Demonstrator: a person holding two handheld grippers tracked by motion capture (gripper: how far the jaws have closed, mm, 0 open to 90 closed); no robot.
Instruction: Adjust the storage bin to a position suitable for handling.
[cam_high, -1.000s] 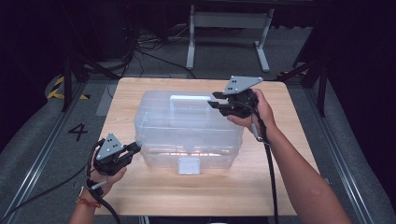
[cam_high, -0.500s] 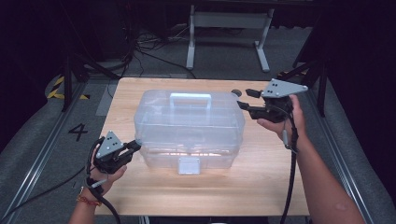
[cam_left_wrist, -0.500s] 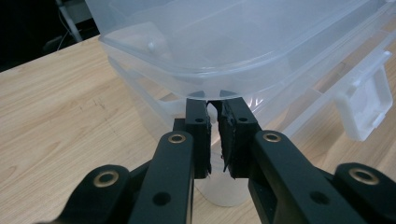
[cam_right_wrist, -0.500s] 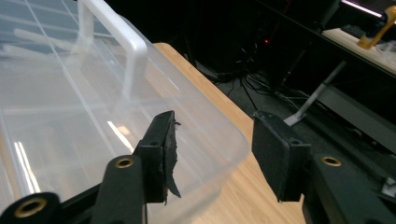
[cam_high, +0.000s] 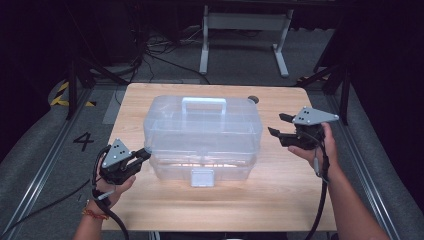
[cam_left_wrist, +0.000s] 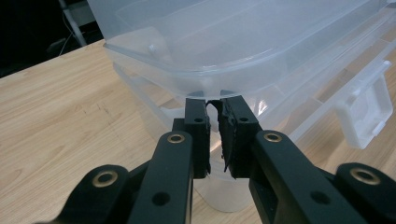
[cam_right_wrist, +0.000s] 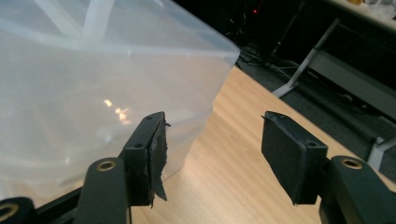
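Note:
A clear plastic storage box (cam_high: 202, 135) stands in the middle of the wooden table (cam_high: 225, 205), lid on, with a handle (cam_high: 203, 102) on top and a white latch (cam_high: 202, 177) at its front. My left gripper (cam_high: 145, 152) is at the box's front-left corner. In the left gripper view its jaws (cam_left_wrist: 213, 109) are shut with only a thin slit, their tips just under the lid's rim (cam_left_wrist: 187, 74). My right gripper (cam_high: 276, 124) hovers to the right of the box, open and holding nothing. The right gripper view has the box wall (cam_right_wrist: 93, 84) beside its left jaw.
A small dark round spot (cam_high: 253, 99) lies on the table behind the box's right back corner. Bare wood (cam_right_wrist: 233, 177) stretches to the right and front of the box. A metal frame (cam_high: 245, 35) and cables are on the floor beyond the table.
My right gripper has moved off the box's top right, out to the right and nearer the front, still open. The left gripper has stayed at the front-left corner.

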